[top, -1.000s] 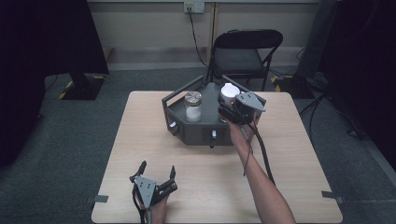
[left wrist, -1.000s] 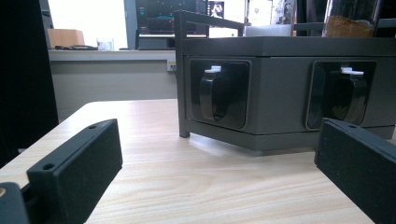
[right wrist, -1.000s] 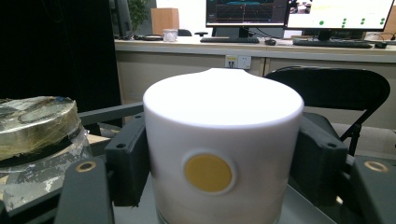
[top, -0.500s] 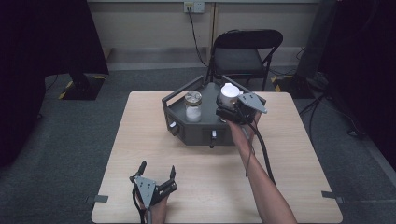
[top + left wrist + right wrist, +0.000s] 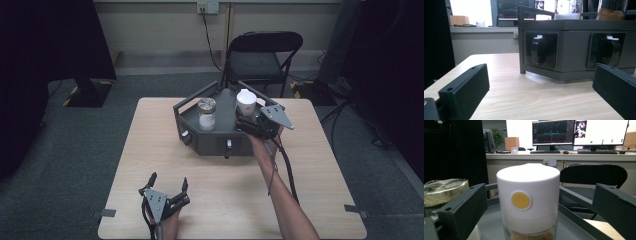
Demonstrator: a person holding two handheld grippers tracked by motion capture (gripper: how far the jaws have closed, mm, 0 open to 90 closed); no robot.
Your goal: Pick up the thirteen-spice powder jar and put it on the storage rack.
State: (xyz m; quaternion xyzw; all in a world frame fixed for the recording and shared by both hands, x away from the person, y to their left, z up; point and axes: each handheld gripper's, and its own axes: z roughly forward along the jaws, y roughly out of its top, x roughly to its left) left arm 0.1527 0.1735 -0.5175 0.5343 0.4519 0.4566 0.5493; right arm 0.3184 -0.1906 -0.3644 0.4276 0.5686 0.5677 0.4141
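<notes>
Opening within the last second, the right tongs [image 5: 248,121] now gape around the white-capped jar [image 5: 528,202], pads clear of it. It stands upright on the grey rack [image 5: 192,134]. Left tongs [image 5: 169,183] rest wide open, empty, on the table [image 5: 150,140].

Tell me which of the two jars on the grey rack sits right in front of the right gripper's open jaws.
The white-capped jar with the yellow dot, on the rack, directly ahead of the right gripper. The clear-lidded jar stands off to its side.

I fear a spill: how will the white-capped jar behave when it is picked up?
The white-capped jar probably feels rigid, and its smooth cap may slip. The glass base looks breakable. It is tall, with brown powder low inside, so it could tip if nudged high.
</notes>
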